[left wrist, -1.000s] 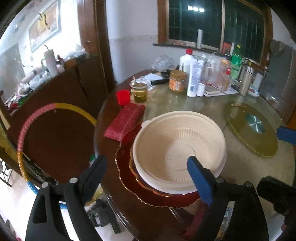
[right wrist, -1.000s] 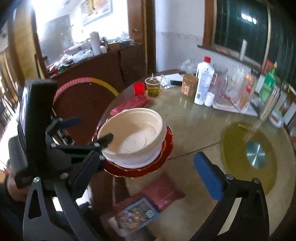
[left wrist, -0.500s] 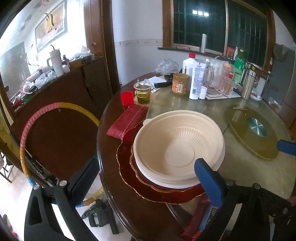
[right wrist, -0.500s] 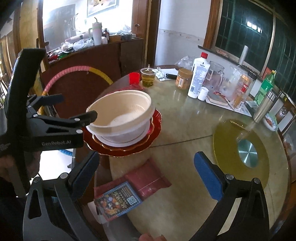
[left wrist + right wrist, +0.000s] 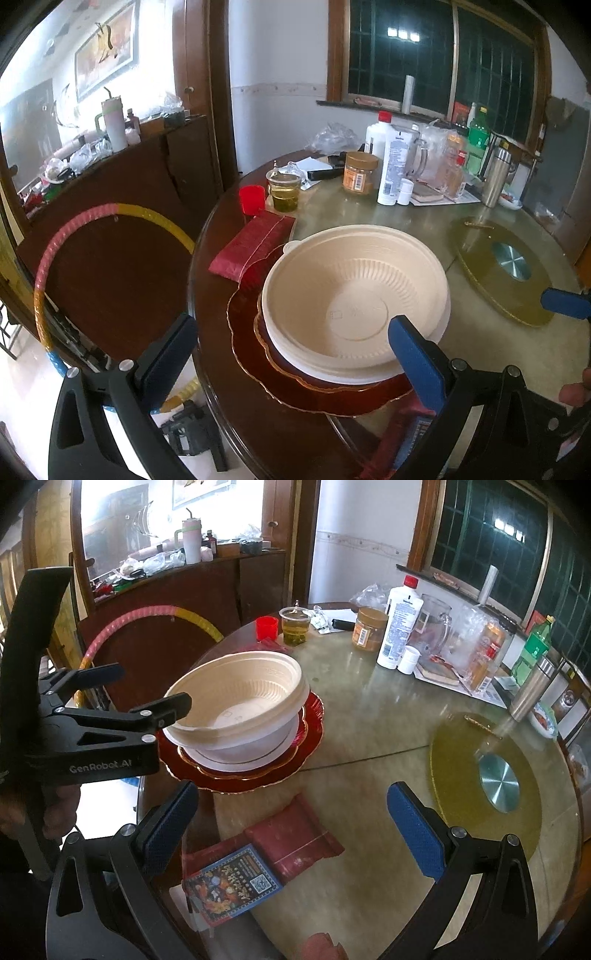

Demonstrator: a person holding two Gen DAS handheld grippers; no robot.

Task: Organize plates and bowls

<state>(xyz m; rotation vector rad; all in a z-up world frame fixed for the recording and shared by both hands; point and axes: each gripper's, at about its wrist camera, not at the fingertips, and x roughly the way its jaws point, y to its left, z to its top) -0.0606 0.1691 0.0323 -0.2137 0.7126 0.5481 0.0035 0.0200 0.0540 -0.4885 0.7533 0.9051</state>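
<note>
the bowl (image 5: pixel 240 698) sits stacked near the table's (image 5: pixel 369 709) left edge, nearest the spread, empty left gripper (image 5: pixel 151 690); right gripper (image 5: pixel 291 823) spread too.

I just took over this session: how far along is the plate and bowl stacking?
Done: the cream bowl sits nested on a white dish and the red plates, one stack at the table edge. In hand: nothing; the left gripper is open at the bowl's rim and the right gripper is open over the table. Left: no other loose plates or bowls are visible.
</note>
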